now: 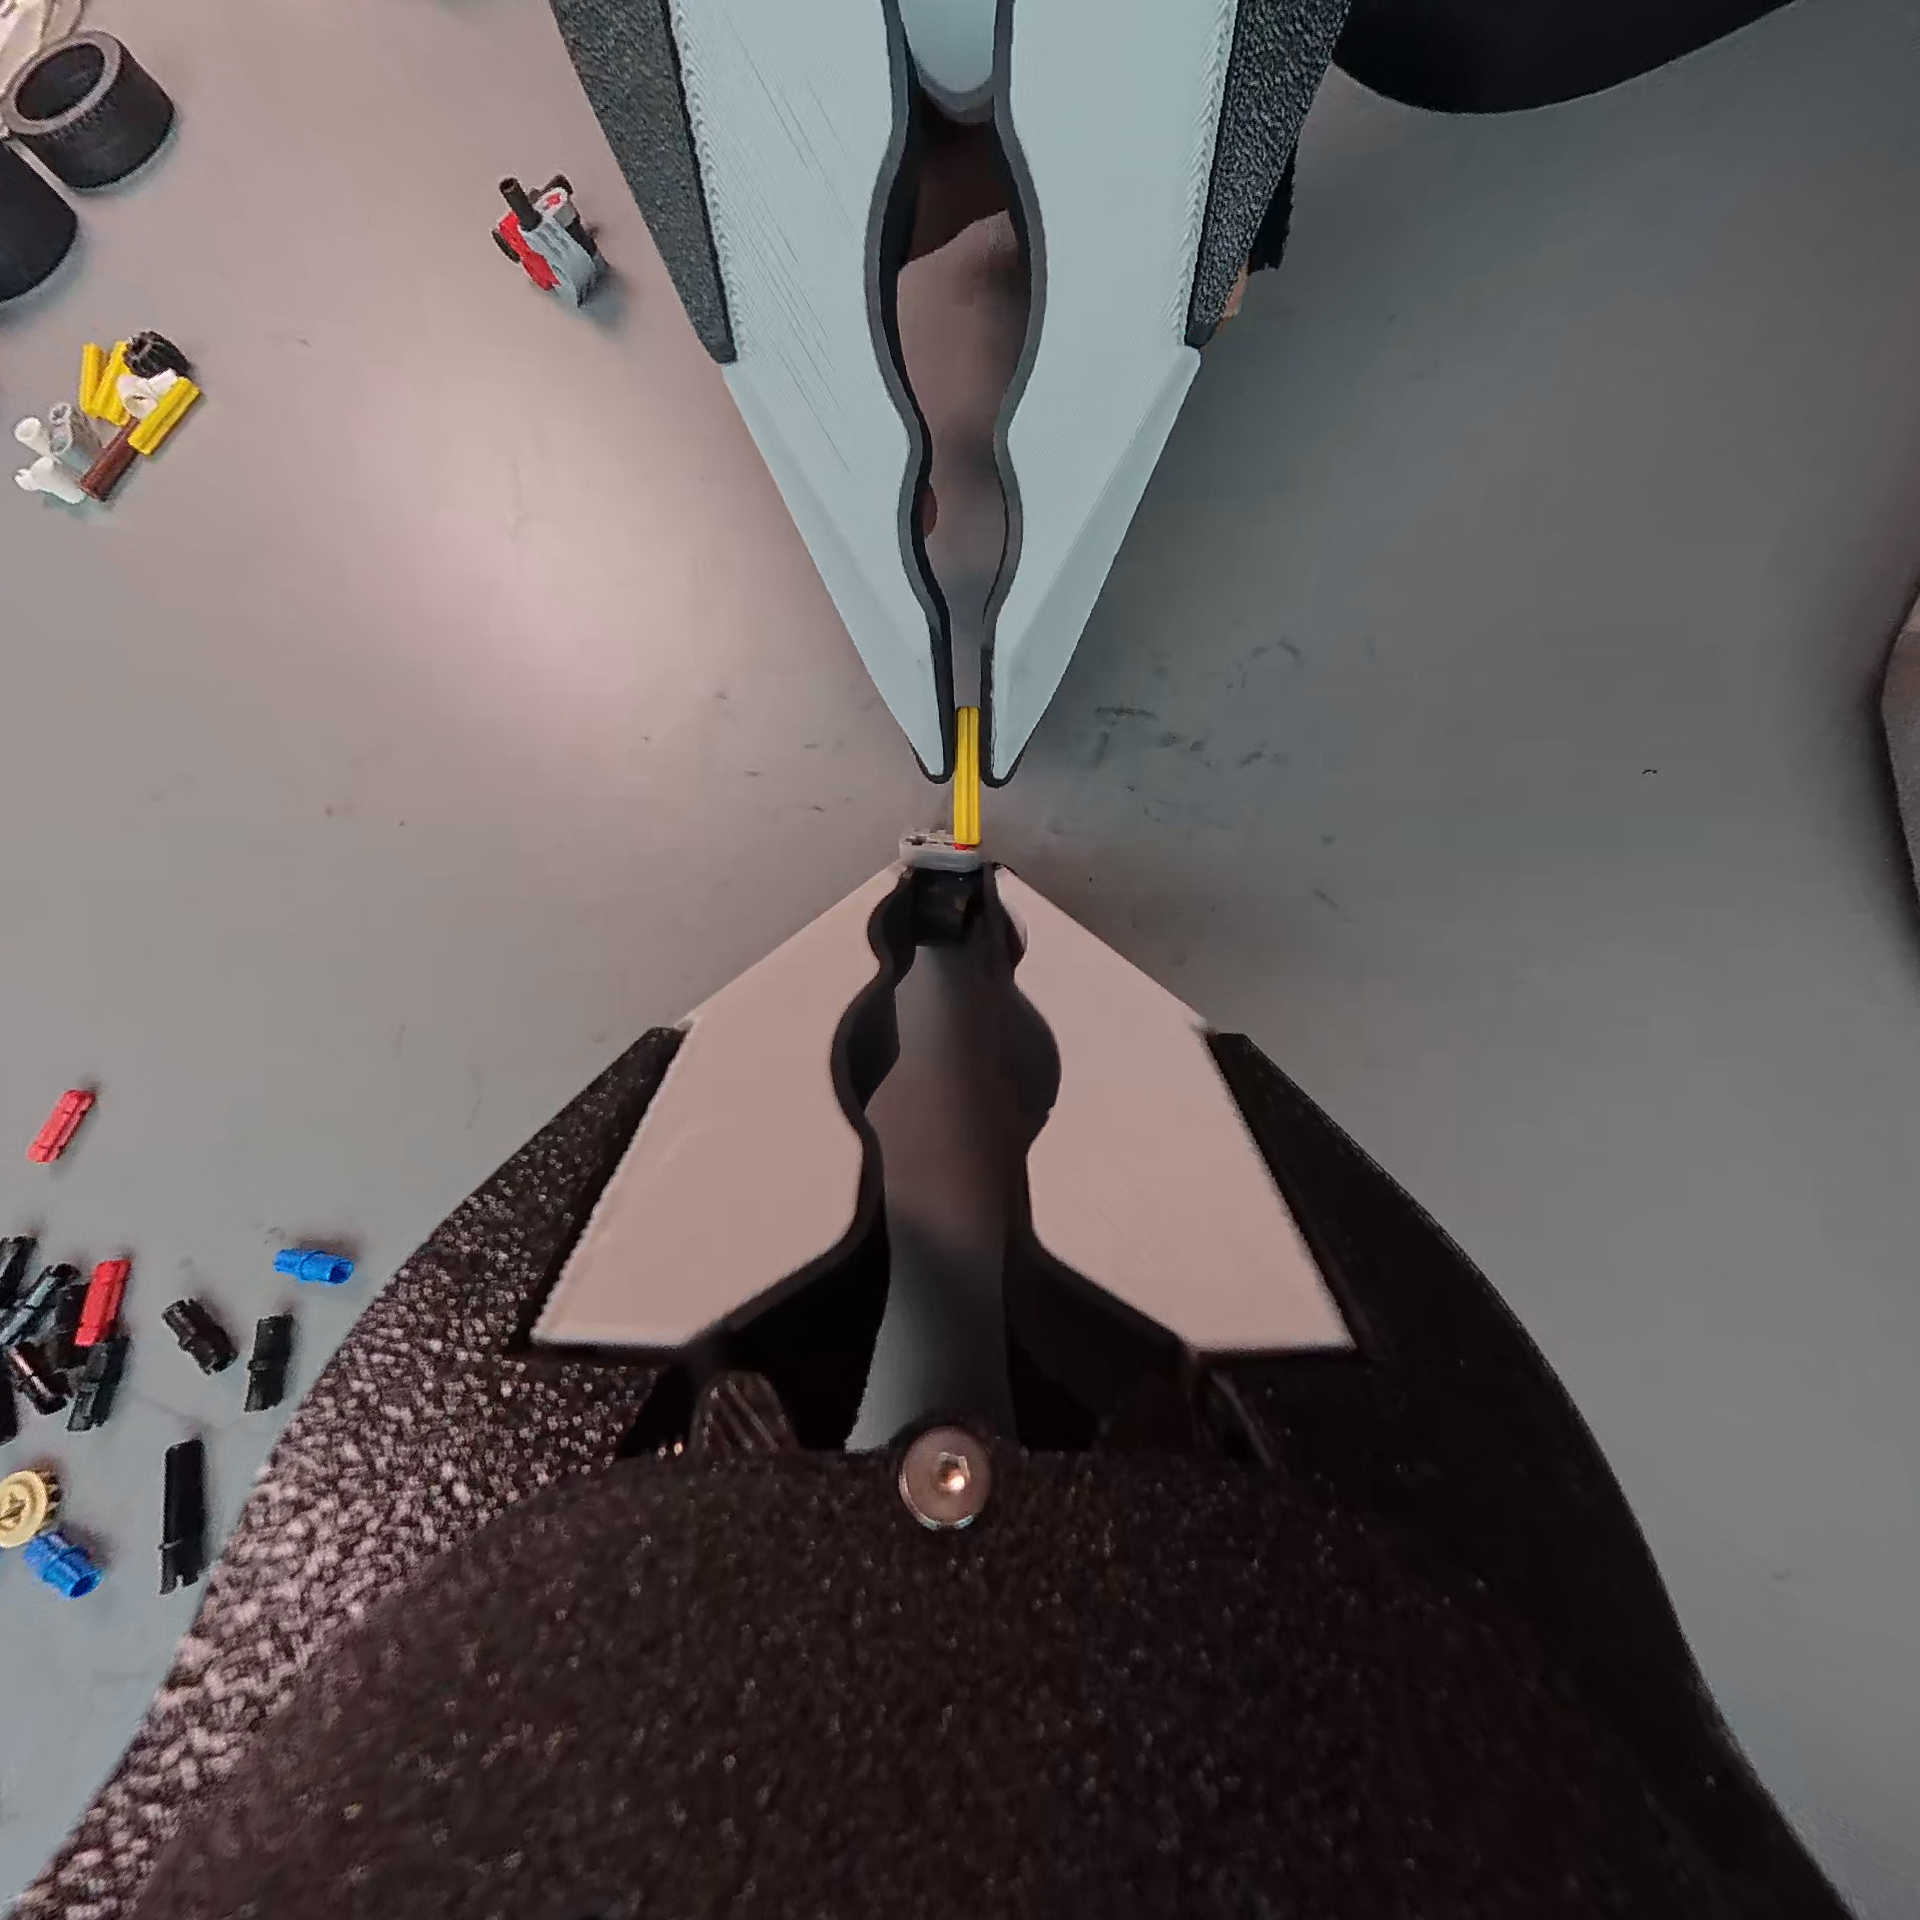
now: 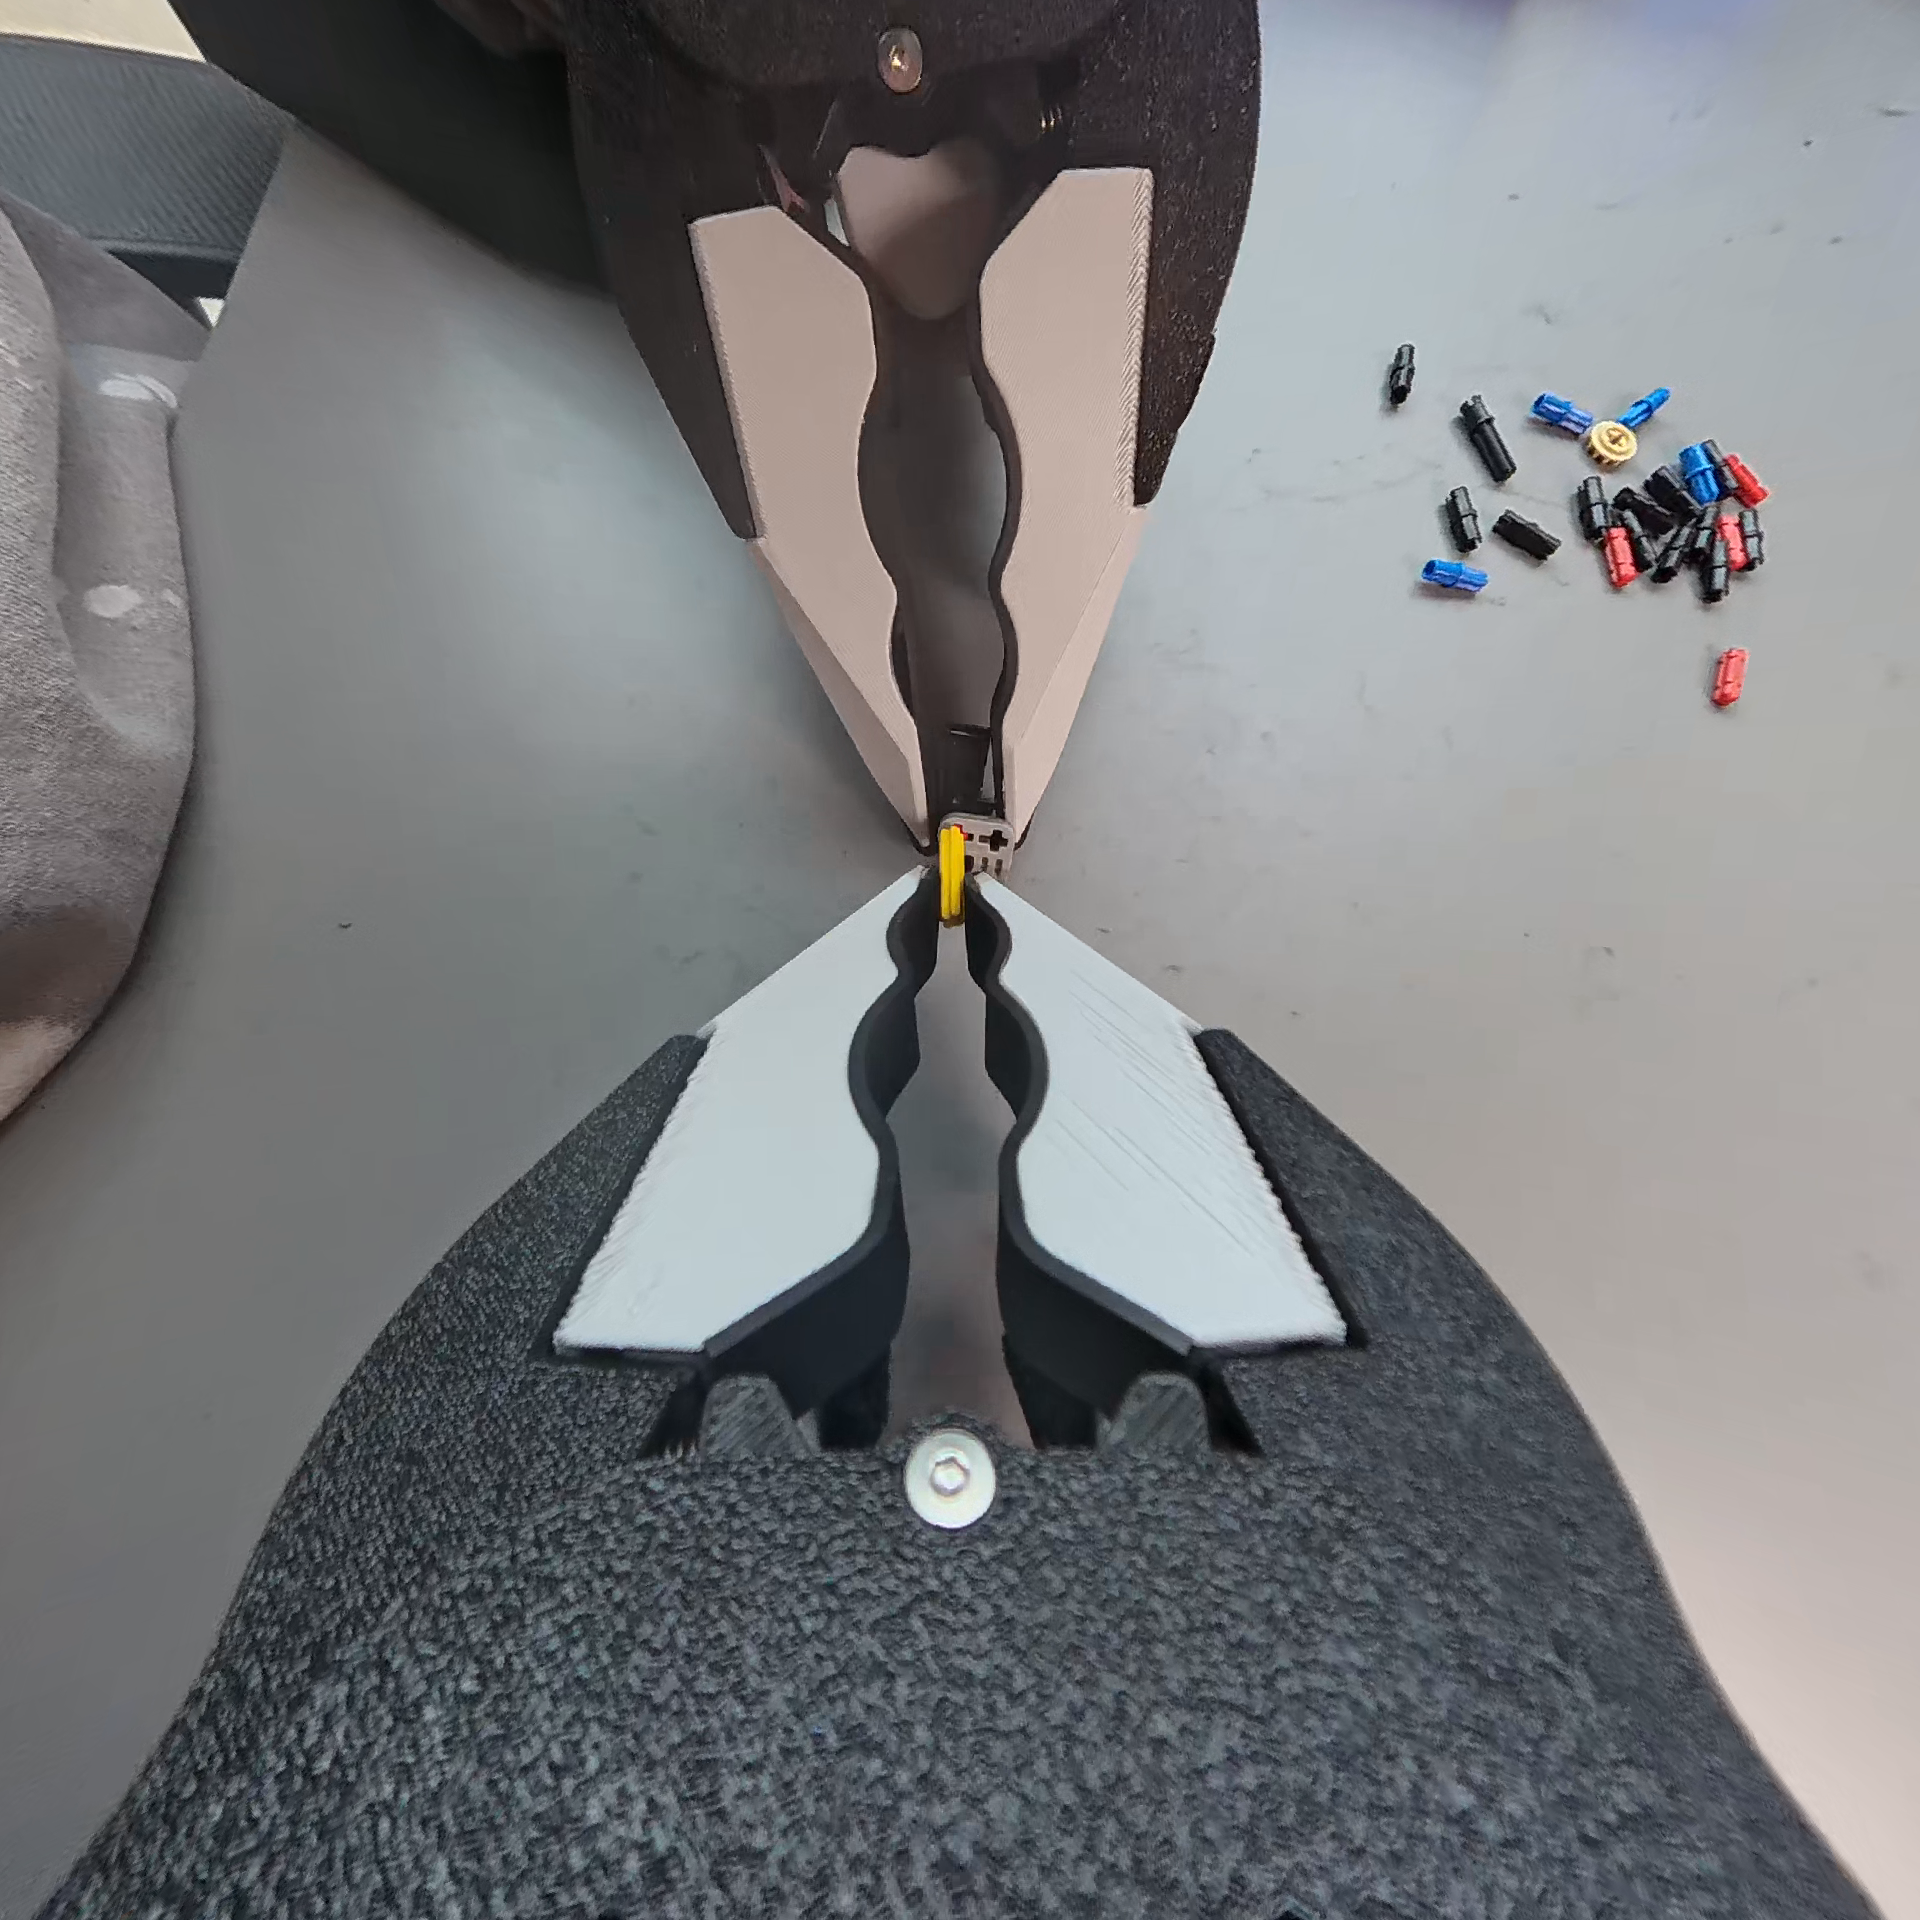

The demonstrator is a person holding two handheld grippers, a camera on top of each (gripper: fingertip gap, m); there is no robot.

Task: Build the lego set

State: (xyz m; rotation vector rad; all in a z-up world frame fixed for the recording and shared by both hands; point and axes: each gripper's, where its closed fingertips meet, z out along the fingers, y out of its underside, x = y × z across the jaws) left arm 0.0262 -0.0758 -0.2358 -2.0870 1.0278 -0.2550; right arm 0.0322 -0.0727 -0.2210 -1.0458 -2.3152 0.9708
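In the left wrist view my left gripper (image 1: 943, 878), with beige fingers, is shut on a small grey connector (image 1: 938, 844) that has a black part behind it. My right gripper (image 1: 966, 777), with pale blue fingers, comes from the top, shut on a short yellow axle (image 1: 966, 800). The axle's end touches the connector's face. In the right wrist view my right gripper (image 2: 951, 888) holds the yellow axle (image 2: 950, 873) against the left hole of the grey connector (image 2: 992, 837), which the left gripper (image 2: 971, 821) holds tip to tip above the grey table.
A heap of black, red and blue pins (image 1: 83, 1340) lies at the left, and it also shows in the right wrist view (image 2: 1662, 509). Black tyres (image 1: 94, 120), a small red and grey assembly (image 1: 551, 241) and yellow parts (image 1: 130, 410) lie farther off. Grey fabric (image 2: 73, 623) sits at the table edge. Left and right tips are no more than a few centimetres apart.
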